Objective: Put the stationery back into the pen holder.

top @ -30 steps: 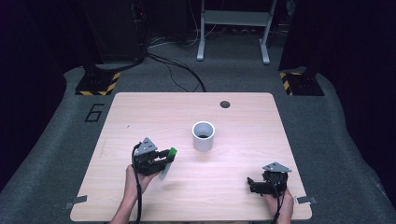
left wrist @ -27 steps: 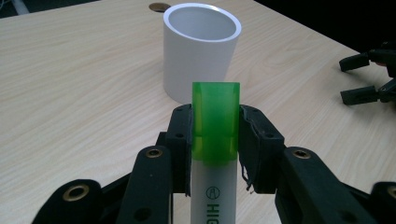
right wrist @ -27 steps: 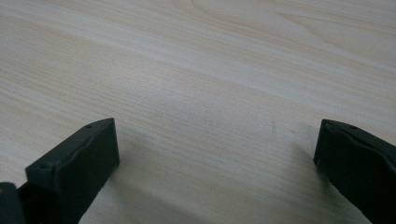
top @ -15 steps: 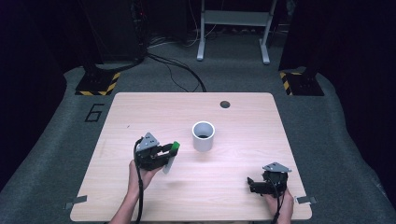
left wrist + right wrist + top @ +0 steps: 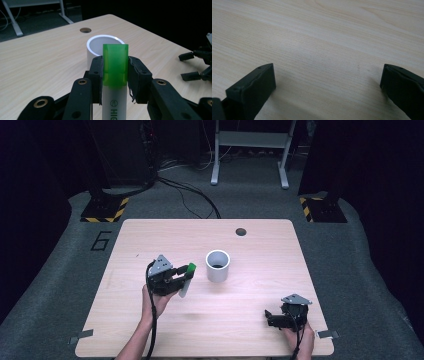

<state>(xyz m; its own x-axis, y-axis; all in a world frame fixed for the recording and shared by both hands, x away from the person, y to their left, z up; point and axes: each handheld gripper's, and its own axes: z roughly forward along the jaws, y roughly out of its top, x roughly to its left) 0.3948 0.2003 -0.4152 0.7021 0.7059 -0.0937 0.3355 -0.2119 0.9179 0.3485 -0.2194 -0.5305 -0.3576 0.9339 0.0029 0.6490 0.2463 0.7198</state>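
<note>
My left claw is pinching a highlighter, the jaws pressed on either side just below its green cap. Along my own jaws, the marker's long axis runs straight away from me toward twelve o'clock, cap leading and white barrel trailing back between the jaws. In the high view the left claw hangs over the counter with the highlighter tilted, cap up and toward the cup.

The white cup stands right behind the cap, at twelve o'clock and near, its open mouth facing up. In the high view the cup sits at about two o'clock from this claw, close by but not touching. I judge the next move turns on that: the marker's axis has to tip upright over the rim before it can drop in.

My right claw is spread wide with nothing between the jaws, resting low near the counter's near right corner, well apart from the cup. The left is plainly the nearer hand.
</note>
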